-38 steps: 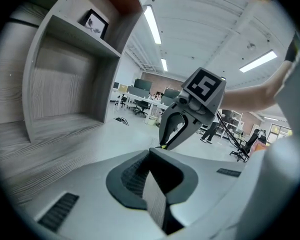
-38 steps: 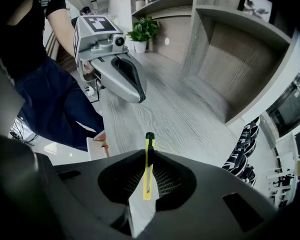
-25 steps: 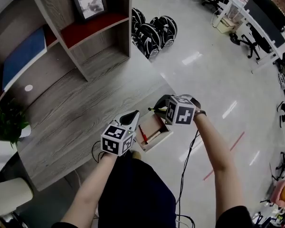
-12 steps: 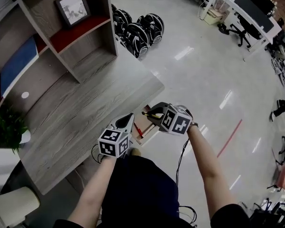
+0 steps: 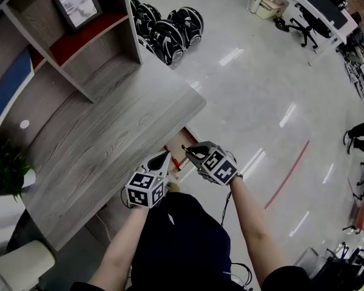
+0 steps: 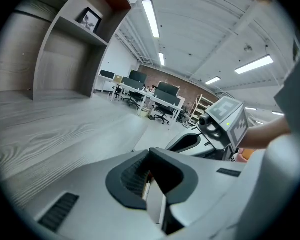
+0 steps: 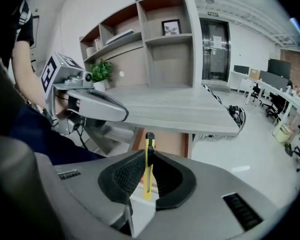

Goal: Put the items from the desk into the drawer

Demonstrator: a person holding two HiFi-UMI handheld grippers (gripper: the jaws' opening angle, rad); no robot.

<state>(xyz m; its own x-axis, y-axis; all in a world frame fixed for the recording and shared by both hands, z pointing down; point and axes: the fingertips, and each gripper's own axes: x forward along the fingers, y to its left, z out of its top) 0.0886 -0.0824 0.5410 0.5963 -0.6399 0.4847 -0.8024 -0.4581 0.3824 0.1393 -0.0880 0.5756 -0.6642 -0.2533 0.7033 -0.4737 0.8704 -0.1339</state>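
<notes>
Carrying the yellow utility knife (image 7: 148, 170) clenched in our right gripper (image 7: 149, 154), we are bringing it near the open drawer (image 7: 165, 143) beneath the desk (image 5: 109, 132). The knife's long axis is standing upright between the pads, with the drawer lying ahead and below. Our left gripper (image 6: 149, 153), closed on nothing, is hovering just beside the drawer.

Yellow-and-black utility knife (image 7: 148, 170); grey wood-grain desk (image 5: 109, 132).
</notes>
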